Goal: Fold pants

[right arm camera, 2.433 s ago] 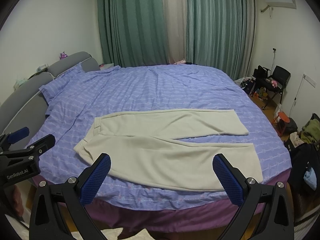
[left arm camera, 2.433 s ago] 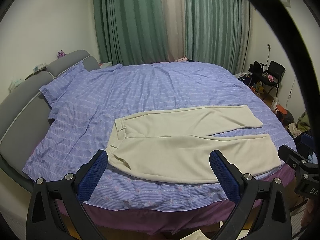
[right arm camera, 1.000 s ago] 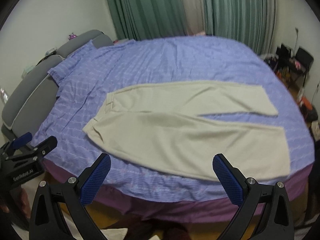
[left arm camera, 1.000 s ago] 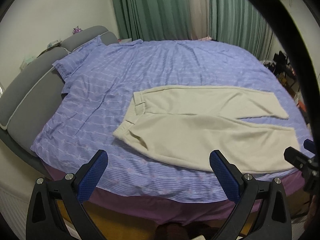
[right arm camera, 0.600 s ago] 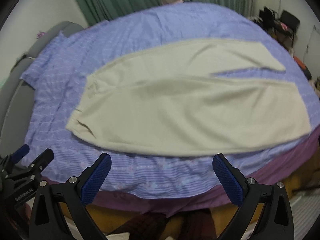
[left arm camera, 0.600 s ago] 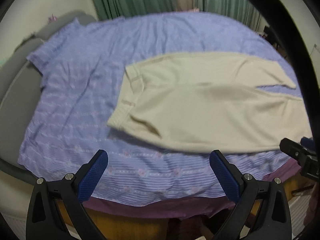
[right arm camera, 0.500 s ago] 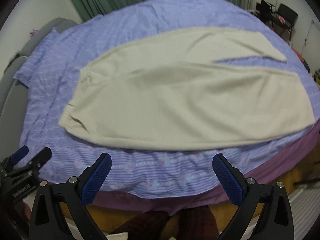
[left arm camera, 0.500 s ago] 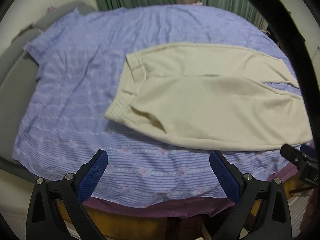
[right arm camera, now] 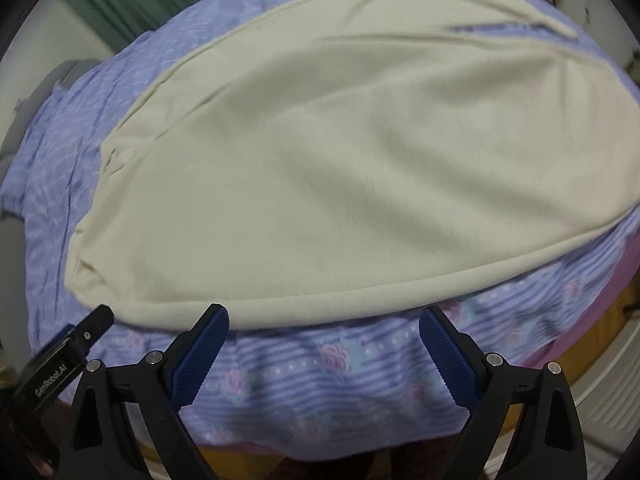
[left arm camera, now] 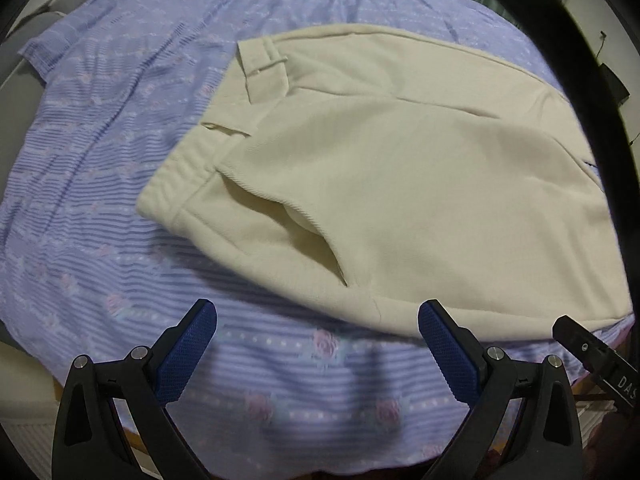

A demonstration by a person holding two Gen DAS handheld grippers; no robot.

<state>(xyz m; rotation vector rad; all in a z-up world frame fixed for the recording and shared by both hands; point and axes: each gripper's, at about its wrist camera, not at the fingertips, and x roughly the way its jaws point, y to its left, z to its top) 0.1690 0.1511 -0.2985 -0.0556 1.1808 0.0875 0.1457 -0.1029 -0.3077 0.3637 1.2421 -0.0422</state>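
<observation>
Cream pants [left arm camera: 400, 168] lie flat on the purple striped bedspread [left arm camera: 100, 200], waistband [left arm camera: 180, 184] to the left, legs running right. My left gripper [left arm camera: 316, 344] is open and empty, just short of the near hem below the hip pocket. In the right wrist view the pants [right arm camera: 340, 160] fill the frame. My right gripper [right arm camera: 322, 340] is open and empty at the near edge of the near leg. The leg ends are out of view in the left wrist view.
The grey padded headboard [left arm camera: 24, 52] rims the bed at far left. Green curtains [right arm camera: 120, 4] hang behind the bed. The other gripper's tip shows at each view's edge: the right one [left arm camera: 600, 356], the left one [right arm camera: 64, 356].
Both grippers have moved forward and down toward the near edge of the pants, which now look much larger. Both stay open. The pants have not moved.
</observation>
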